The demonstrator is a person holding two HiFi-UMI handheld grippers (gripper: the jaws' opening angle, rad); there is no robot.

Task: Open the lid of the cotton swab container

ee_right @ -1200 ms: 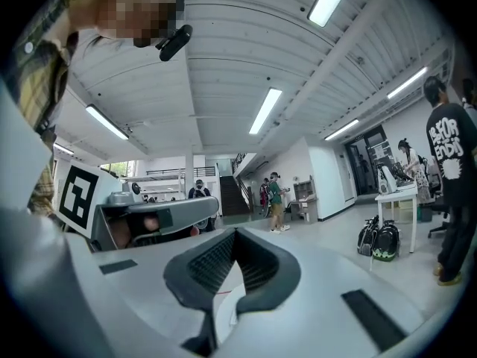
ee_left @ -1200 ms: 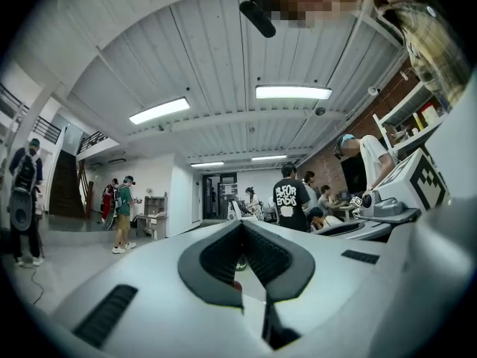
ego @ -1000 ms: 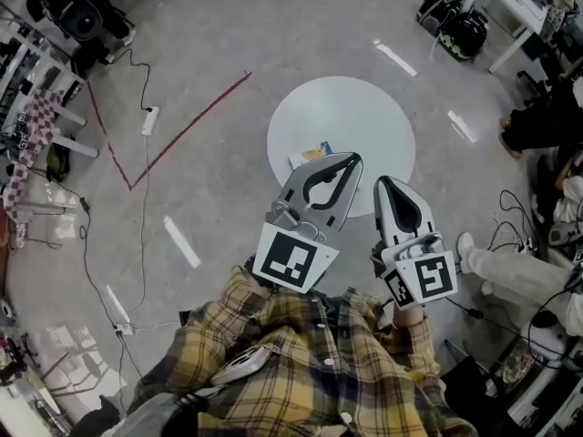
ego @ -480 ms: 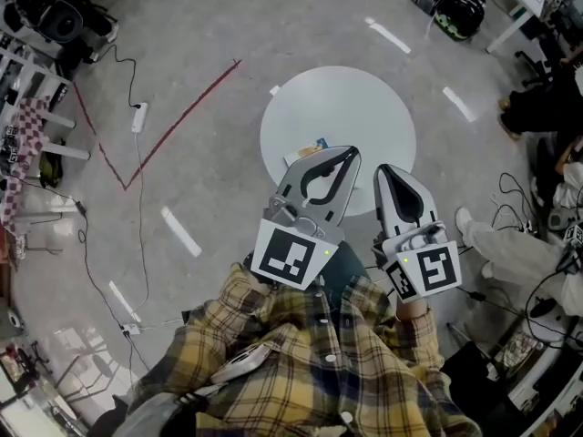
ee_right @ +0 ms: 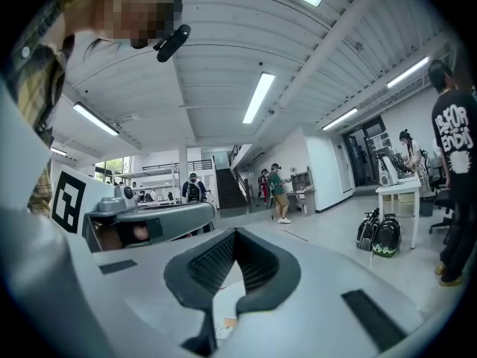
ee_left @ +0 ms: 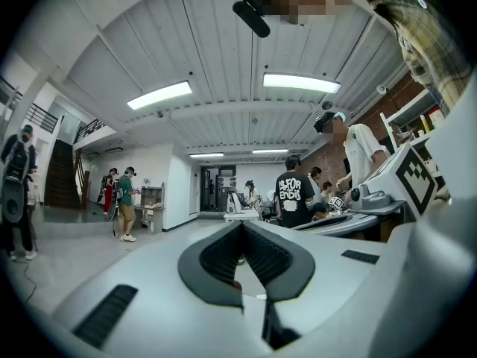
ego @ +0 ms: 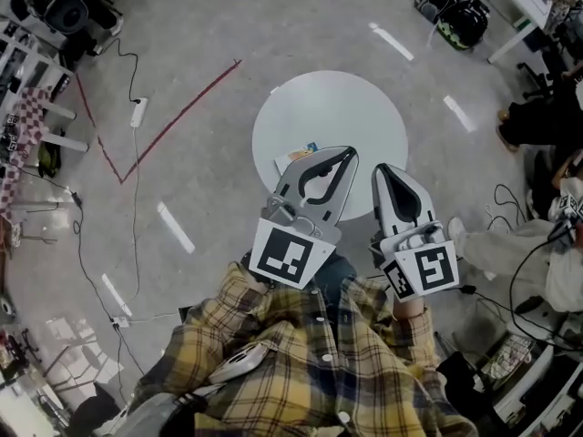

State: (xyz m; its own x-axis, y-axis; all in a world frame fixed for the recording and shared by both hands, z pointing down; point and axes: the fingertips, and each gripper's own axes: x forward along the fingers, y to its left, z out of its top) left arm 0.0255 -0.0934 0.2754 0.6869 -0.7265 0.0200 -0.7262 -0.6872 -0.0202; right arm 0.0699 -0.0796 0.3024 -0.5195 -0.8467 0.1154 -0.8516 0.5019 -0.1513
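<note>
On the round white table (ego: pixel 346 107) lies a small flat box with blue and orange print (ego: pixel 296 157), the only thing on it that could be the cotton swab container; no lid can be made out. My left gripper (ego: pixel 352 152) hangs over the table's near part, just right of the box, jaws shut and empty. My right gripper (ego: pixel 380 168) is beside it, also shut and empty. In the left gripper view the left gripper (ee_left: pixel 241 226) points level across the room. The right gripper (ee_right: pixel 235 233) shows a strip of table under its jaws.
Grey floor surrounds the table, with a red tape line (ego: pixel 182 116), a power strip (ego: pixel 138 112) and cables at the left. Bags (ego: pixel 454 16) lie by a white desk (ego: pixel 510 12) at the top right. A seated person's leg (ego: pixel 501 244) is at the right. Several people stand far off.
The table and floor have slid a little to the left in the head view. Both grippers stay side by side over the table's near part, shut throughout.
</note>
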